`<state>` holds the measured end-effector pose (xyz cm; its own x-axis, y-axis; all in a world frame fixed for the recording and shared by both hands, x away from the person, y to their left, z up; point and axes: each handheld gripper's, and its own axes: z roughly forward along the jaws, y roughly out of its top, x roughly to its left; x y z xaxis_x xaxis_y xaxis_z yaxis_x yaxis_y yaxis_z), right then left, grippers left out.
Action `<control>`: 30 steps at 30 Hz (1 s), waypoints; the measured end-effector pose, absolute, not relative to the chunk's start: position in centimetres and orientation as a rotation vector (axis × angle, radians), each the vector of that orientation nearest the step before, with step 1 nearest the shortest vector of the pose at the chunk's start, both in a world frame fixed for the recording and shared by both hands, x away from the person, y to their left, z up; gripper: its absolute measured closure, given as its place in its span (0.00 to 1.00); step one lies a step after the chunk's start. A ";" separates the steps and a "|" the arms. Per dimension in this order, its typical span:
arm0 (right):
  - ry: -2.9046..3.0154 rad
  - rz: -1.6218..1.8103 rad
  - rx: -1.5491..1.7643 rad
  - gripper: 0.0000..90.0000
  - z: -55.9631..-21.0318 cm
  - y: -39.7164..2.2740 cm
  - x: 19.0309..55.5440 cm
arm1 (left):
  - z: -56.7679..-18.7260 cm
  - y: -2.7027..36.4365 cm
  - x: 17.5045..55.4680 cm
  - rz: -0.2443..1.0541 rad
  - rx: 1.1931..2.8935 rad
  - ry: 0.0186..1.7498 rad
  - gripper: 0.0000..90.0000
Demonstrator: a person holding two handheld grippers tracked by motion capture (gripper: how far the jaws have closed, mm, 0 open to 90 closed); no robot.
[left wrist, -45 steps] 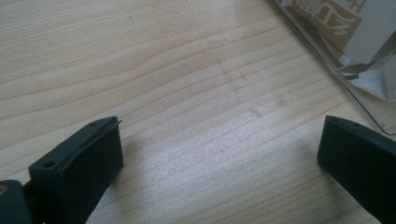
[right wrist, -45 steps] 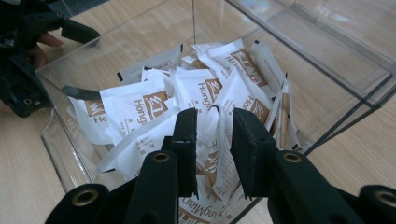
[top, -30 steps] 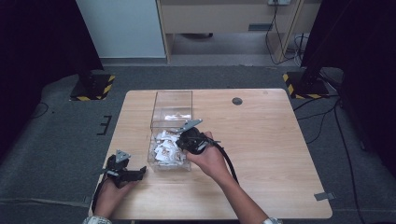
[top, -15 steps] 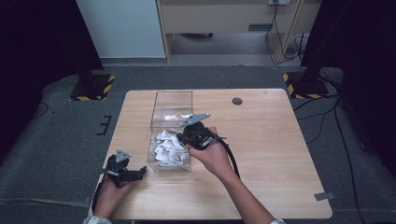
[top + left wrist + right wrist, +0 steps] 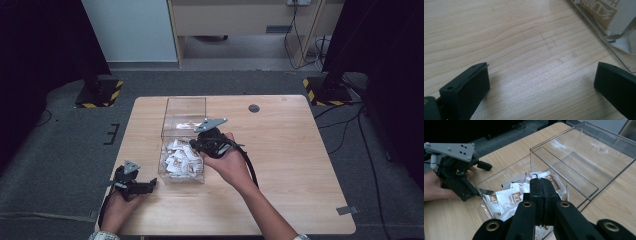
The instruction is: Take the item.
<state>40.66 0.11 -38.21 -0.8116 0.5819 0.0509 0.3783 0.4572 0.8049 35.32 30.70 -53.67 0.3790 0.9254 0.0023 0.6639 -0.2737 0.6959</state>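
Fingers on the left gripper are spread wide with nothing between them, parked on the table just left of the clear box. Right gripper hovers over the sachets in that box, jaws pressed together, gripping nothing I can see.

Right gripper has lifted a bit out of the clear box and now sits higher over the white sachets. Its grey plate has shifted toward 1 o'clock in the high view. Jaws pressed together, whether anything sits between them can't be told.
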 end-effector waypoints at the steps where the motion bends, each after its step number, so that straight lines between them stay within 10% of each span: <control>1: 2.471 1.284 0.832 0.99 -38.0 0.1 40.6 | -53.7 30.7 35.3 0.554 2.033 1.362 0.00; 30: 2.412 1.305 0.865 0.99 -37.1 -3.5 41.0 | -53.7 30.7 35.3 0.554 2.032 1.362 0.00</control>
